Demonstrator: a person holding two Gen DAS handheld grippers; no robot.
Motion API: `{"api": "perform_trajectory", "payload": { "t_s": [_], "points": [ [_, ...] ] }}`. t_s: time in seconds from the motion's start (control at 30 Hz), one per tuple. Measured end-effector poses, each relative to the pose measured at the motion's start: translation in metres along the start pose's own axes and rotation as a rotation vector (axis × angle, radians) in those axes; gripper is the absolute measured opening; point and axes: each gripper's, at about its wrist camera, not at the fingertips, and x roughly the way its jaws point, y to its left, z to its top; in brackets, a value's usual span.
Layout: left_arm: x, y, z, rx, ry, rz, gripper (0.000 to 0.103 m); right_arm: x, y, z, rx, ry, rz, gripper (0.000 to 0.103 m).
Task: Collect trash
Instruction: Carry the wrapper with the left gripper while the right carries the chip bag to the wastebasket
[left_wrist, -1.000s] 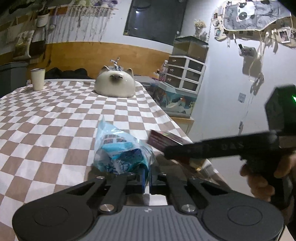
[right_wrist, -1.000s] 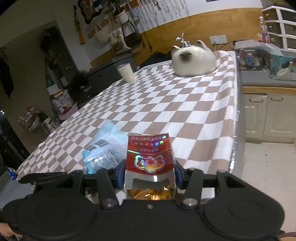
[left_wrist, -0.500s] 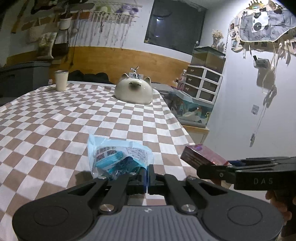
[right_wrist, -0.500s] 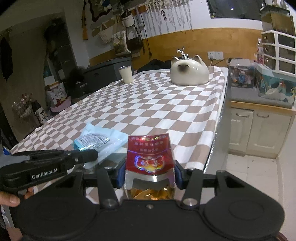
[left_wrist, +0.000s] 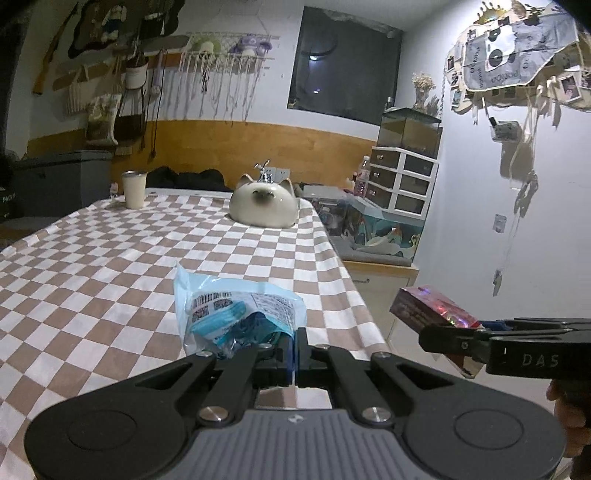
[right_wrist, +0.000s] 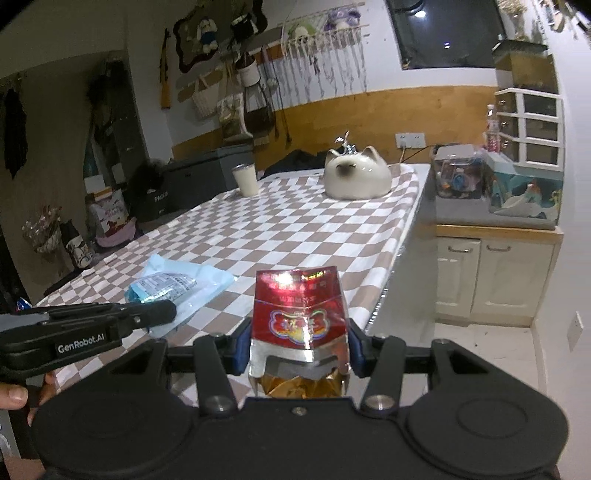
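My left gripper (left_wrist: 295, 354) is shut on the near edge of a crinkled blue plastic wrapper (left_wrist: 236, 314), held up over the near end of the checkered table (left_wrist: 110, 266). In the right wrist view the wrapper (right_wrist: 177, 288) hangs from the left gripper (right_wrist: 162, 314) at lower left. My right gripper (right_wrist: 299, 350) is shut on a red cigarette pack (right_wrist: 299, 314) with torn gold foil at its base. In the left wrist view that pack (left_wrist: 432, 310) and the right gripper (left_wrist: 428, 334) are at the right, past the table's edge.
A white cat-shaped ceramic (left_wrist: 264, 206) and a cream cup (left_wrist: 133, 189) stand at the table's far end. A low cabinet (right_wrist: 495, 273) with boxes and white drawers (left_wrist: 402, 181) is right of the table. Bags (right_wrist: 110, 221) sit on the floor at left.
Both grippers have risen and pulled back from the table, each still holding its item. The wrapper is lifted higher off the cloth and the view is more level.
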Motion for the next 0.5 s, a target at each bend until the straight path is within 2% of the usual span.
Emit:
{"api": "perform_trajectory", "payload": {
  "t_s": [0.3, 0.5],
  "points": [
    [-0.022, -0.038, -0.008, 0.023, -0.014, -0.002, 0.0, -0.05, -0.017, -0.013, 0.015, -0.048, -0.053, 0.051],
    [-0.029, -0.07, -0.012, 0.05, -0.023, -0.03, 0.0, -0.082, -0.034, -0.022, 0.031, -0.079, -0.098, 0.051]
  ]
}}
